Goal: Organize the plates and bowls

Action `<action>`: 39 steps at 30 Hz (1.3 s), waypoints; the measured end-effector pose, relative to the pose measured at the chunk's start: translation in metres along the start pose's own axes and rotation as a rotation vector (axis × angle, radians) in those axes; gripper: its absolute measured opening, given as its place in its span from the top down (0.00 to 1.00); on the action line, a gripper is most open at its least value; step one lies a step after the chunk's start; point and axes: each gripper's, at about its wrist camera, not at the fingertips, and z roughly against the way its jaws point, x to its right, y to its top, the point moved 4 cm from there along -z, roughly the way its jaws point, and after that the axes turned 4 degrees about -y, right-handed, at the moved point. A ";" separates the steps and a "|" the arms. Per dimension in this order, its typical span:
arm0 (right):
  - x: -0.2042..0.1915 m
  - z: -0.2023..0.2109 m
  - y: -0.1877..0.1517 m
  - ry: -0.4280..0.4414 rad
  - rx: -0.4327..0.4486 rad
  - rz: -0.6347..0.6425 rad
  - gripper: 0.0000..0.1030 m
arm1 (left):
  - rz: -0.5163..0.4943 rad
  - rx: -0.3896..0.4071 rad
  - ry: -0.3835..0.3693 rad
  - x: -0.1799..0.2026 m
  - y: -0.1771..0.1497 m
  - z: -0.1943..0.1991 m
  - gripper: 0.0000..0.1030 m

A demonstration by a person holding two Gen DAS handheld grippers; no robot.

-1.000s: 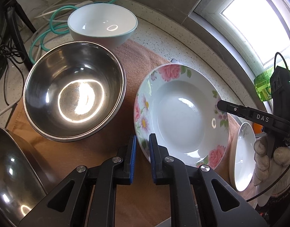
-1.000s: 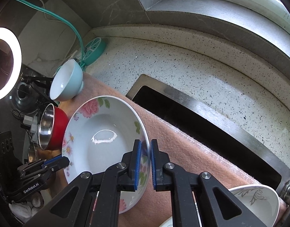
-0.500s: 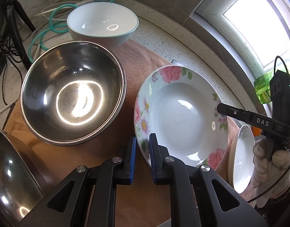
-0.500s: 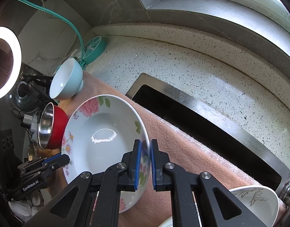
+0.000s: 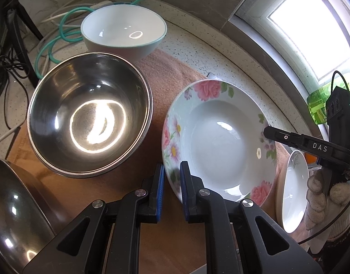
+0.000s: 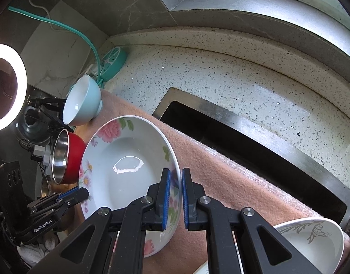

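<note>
A deep floral plate [image 5: 218, 141] with pink roses is held between both grippers over the pink mat [image 5: 165, 68]. My left gripper [image 5: 172, 187] is shut on its near-left rim. My right gripper [image 6: 174, 198] is shut on the opposite rim of the plate [image 6: 126, 159]; it shows in the left wrist view [image 5: 269, 134] at the plate's right edge. A steel bowl [image 5: 88, 114], red outside [image 6: 70, 157], sits left of the plate. A light blue bowl [image 5: 123, 32] stands behind it [image 6: 82, 105].
A small white dish [image 5: 292, 191] leans at the right. A white bowl with grey pattern [image 6: 312, 244] lies near the sink [image 6: 255, 150]. A steel pot [image 5: 12, 217] is at the near left. Green and white cables [image 5: 60, 29] lie at the back.
The plate, held by both grippers, has shifted slightly. The steel bowl and blue bowl sit a little more to the left in the left wrist view.
</note>
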 end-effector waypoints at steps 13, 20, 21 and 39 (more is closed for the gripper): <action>-0.005 0.006 -0.006 0.008 0.000 -0.011 0.91 | -0.006 0.016 0.011 -0.001 -0.004 0.012 0.89; -0.008 0.010 -0.012 0.016 0.001 -0.008 0.91 | -0.005 0.025 0.019 -0.001 -0.009 0.019 0.89; -0.008 0.010 -0.013 0.018 0.002 -0.008 0.91 | -0.004 0.028 0.020 -0.001 -0.010 0.021 0.89; -0.027 0.047 -0.026 0.019 0.070 -0.040 0.91 | -0.070 0.052 -0.027 0.003 -0.009 0.050 0.89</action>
